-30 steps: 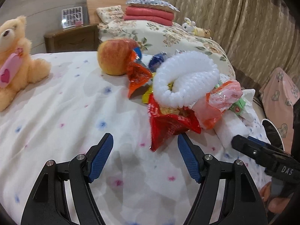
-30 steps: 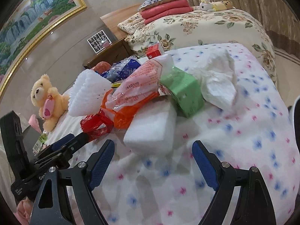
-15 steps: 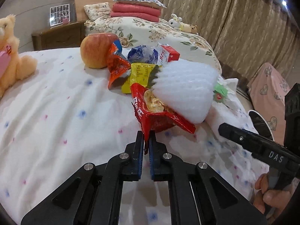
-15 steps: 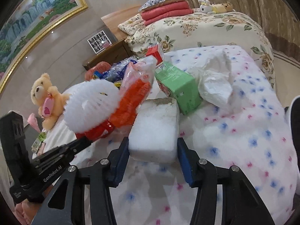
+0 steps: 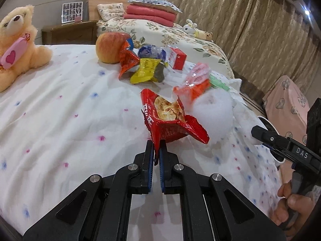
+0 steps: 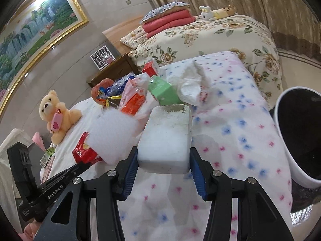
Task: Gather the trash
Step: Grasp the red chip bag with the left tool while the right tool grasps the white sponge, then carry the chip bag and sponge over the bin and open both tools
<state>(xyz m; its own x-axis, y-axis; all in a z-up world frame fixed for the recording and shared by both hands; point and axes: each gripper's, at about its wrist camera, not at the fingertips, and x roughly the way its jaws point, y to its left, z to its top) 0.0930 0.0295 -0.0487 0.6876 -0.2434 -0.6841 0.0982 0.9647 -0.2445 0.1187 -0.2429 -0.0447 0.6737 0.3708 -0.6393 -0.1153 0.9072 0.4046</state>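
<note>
My left gripper (image 5: 157,146) is shut on the corner of a red open snack bag (image 5: 168,120) with chips showing, held just above the bed. My right gripper (image 6: 163,158) is shut on a white foam block (image 6: 167,138) and holds it off the sheet. A blurred white foam net (image 5: 212,110) is beside the red bag; it also shows in the right wrist view (image 6: 112,136). More wrappers lie behind: orange (image 5: 128,60), yellow (image 5: 146,70), blue (image 5: 150,52), a red carton (image 5: 176,57), a green box (image 6: 164,92), crumpled white tissue (image 6: 192,84).
An apple (image 5: 109,47) and a teddy bear (image 5: 18,44) sit on the white spotted bedsheet (image 5: 60,110). A white bin with a black liner (image 6: 297,132) stands right of the bed. A second, floral bed (image 6: 210,34) and a nightstand (image 5: 68,32) are behind.
My left gripper shut on the red bag and lifted it. My right gripper shut on the foam block and raised it. The foam net slid off the pile to the right.
</note>
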